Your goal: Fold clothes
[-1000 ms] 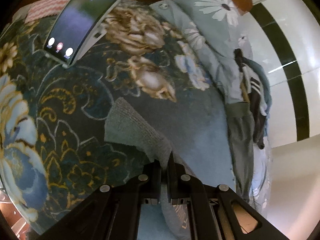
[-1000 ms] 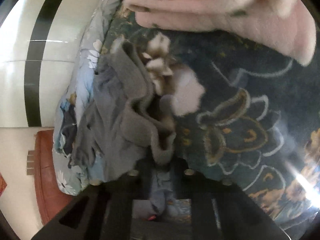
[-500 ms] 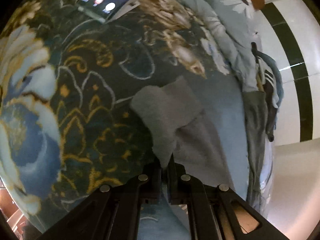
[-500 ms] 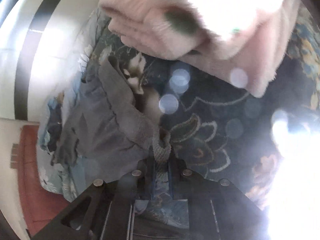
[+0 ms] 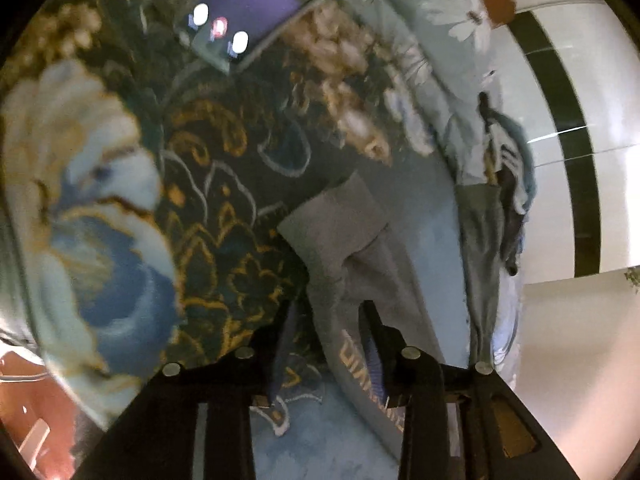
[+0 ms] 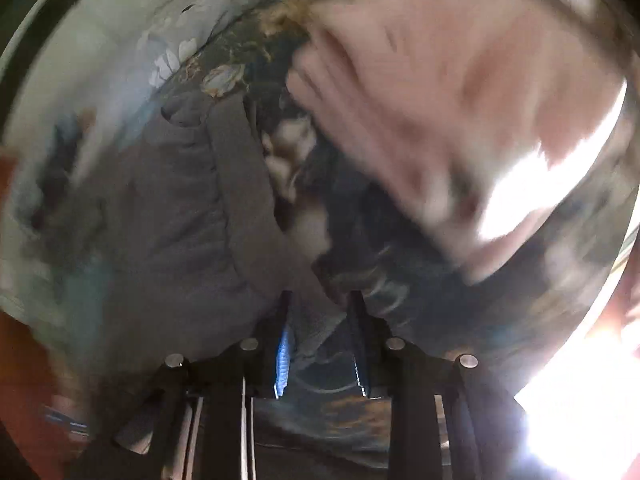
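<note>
My left gripper [image 5: 326, 320] has just been opening: its two black fingers now stand apart, and a fold of the grey garment [image 5: 352, 248] lies loosely between them without being pinched. Gold lettering on that fabric shows just inside my right-hand finger. The garment's ribbed cuff or hem rests just beyond the fingertips, and the rest of the grey cloth runs back under the gripper. It lies on a dark floral bedspread [image 5: 208, 184] patterned with gold scrolls and large pale blue flowers. Farther off, near the top of the left wrist view, a phone [image 5: 240, 20] with a lit screen sits on the bedspread. To the right, a light blue floral quilt [image 5: 440, 64] is bunched along the bed's edge, with dark and striped clothes [image 5: 506, 176] draped over it, and beyond that a white wall with a black stripe.

My right gripper [image 6: 320, 304] has also just been opening. Its fingers are apart, and a bit of the grey garment [image 6: 192, 216] sits between them, though blur keeps me from telling whether it touches the pads. The bulk of the grey cloth is heaped to the left. Above and to the right lies a folded pink garment [image 6: 432, 92], blurred, on the same bedspread.
</note>
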Demonstrator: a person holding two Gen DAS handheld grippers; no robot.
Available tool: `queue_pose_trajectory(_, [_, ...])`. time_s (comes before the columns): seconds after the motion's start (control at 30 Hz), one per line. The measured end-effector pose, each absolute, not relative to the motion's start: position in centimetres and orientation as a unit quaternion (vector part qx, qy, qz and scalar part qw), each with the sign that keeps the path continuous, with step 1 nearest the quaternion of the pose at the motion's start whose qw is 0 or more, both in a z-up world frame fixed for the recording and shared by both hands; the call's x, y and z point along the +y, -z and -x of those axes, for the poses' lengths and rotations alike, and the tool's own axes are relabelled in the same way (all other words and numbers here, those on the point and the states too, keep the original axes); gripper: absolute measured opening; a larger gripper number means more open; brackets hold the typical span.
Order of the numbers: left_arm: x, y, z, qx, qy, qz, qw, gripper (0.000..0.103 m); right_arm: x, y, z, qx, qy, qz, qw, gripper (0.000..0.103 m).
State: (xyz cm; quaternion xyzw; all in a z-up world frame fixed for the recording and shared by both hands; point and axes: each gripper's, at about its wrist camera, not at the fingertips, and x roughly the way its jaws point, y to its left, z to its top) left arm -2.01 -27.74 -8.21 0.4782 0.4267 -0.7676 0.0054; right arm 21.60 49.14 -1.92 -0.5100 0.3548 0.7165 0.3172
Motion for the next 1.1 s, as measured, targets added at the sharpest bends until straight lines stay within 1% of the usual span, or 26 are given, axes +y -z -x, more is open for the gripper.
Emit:
queue_pose_trajectory(0.03, [-27.4,7.7,2.1,0.418,0.775,-0.474,0.003,0.045,49.0,0.7,-20.5,0.338,-0.728,0.505,0.318,0.027])
queue_pose_trajectory(0.07, [-27.0,7.1,2.3,0.408,0.783,-0.470,0.000,0.046,48.8,-0.5,-19.1,0.324,-0.739,0.499,0.316,0.028])
queue_pose_trajectory(0.17, [-24.5,6.6,5.4,0.401,0.786,-0.470,-0.034,0.049,47.0,-3.2,-13.1,0.319,-0.783,0.459,0.273,0.038])
queue_pose_trajectory(0.2, [-23.5,6.5,6.9,0.399,0.785,-0.472,-0.048,0.050,45.8,-3.3,-10.6,0.334,-0.793,0.448,0.245,0.040])
queue_pose_trajectory(0.27, [-20.9,6.4,10.3,0.393,0.782,-0.479,-0.074,0.051,43.0,-2.8,-5.4,0.378,-0.802,0.429,0.176,0.042])
queue_pose_trajectory(0.33, [-18.2,6.6,14.0,0.392,0.775,-0.486,-0.101,0.055,40.3,-1.5,-0.5,0.412,-0.799,0.423,0.114,0.046])
queue_pose_trajectory(0.47, [-13.9,7.8,21.3,0.395,0.751,-0.517,-0.115,0.055,33.6,1.9,9.2,0.440,-0.780,0.445,0.011,0.046])
queue_pose_trajectory(0.53, [-12.3,8.7,24.7,0.400,0.741,-0.527,-0.116,0.057,31.1,3.5,12.7,0.450,-0.773,0.446,-0.022,0.046])
queue_pose_trajectory(0.63, [-10.3,10.1,29.2,0.393,0.736,-0.540,-0.109,0.060,29.6,6.4,15.4,0.492,-0.763,0.419,-0.037,0.046])
queue_pose_trajectory(0.73, [-9.0,11.6,32.3,0.385,0.732,-0.554,-0.098,0.060,29.5,9.7,15.8,0.519,-0.760,0.391,-0.023,0.046])
queue_pose_trajectory(0.87, [-7.7,12.8,36.9,0.367,0.738,-0.560,-0.085,0.060,29.2,12.0,15.2,0.453,-0.787,0.419,0.002,0.046])
queue_pose_trajectory(1.0, [-6.4,13.6,40.4,0.371,0.745,-0.549,-0.079,0.060,29.9,11.5,16.3,0.461,-0.788,0.408,-0.012,0.046])
queue_pose_trajectory(1.1, [-4.9,14.2,42.0,0.371,0.748,-0.543,-0.084,0.060,29.5,10.7,17.9,0.417,-0.817,0.398,-0.015,0.046])
